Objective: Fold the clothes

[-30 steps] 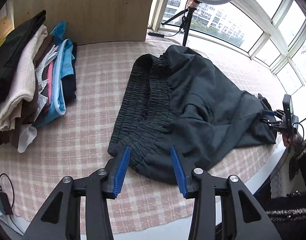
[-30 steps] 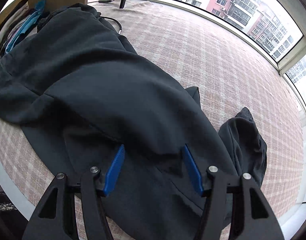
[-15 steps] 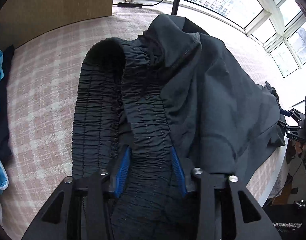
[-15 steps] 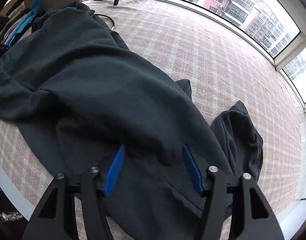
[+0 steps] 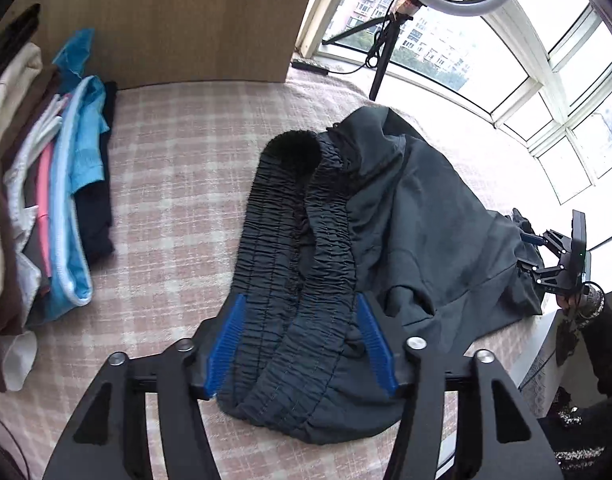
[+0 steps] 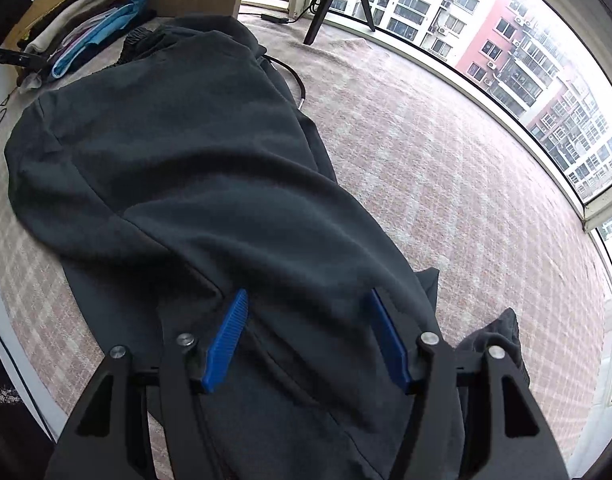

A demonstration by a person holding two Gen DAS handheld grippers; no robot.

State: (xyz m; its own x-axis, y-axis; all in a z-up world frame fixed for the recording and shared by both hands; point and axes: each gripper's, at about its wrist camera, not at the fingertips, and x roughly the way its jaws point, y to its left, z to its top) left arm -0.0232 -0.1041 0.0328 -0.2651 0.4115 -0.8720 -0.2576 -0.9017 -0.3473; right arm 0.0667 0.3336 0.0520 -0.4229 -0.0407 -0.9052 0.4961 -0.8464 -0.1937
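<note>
Dark grey trousers (image 5: 405,216) lie across the pink checked cloth (image 5: 178,184). Their gathered elastic waistband (image 5: 306,240) runs toward my left gripper (image 5: 301,299) and lies between its blue pads. Those jaws are opening and stand wide, no longer pinching the band. In the right wrist view the trouser leg (image 6: 186,160) stretches away from my right gripper (image 6: 309,294). Its jaws are opening a little, straddling the fabric without clamping it. A bunched cuff (image 6: 493,340) lies at the lower right. The right gripper (image 5: 533,252) also shows at the far end of the trousers.
A stack of folded clothes (image 5: 46,200) lies on the left by a wooden panel (image 5: 166,20). A ring light on a tripod (image 5: 385,52) stands by the curved window (image 6: 505,60). The table edge (image 5: 553,320) runs close to the trousers on the right.
The left gripper moved onto the waistband and closed on it half a second ago. Now its jaws have spread wide and it has drawn back. The right gripper rolled slightly.
</note>
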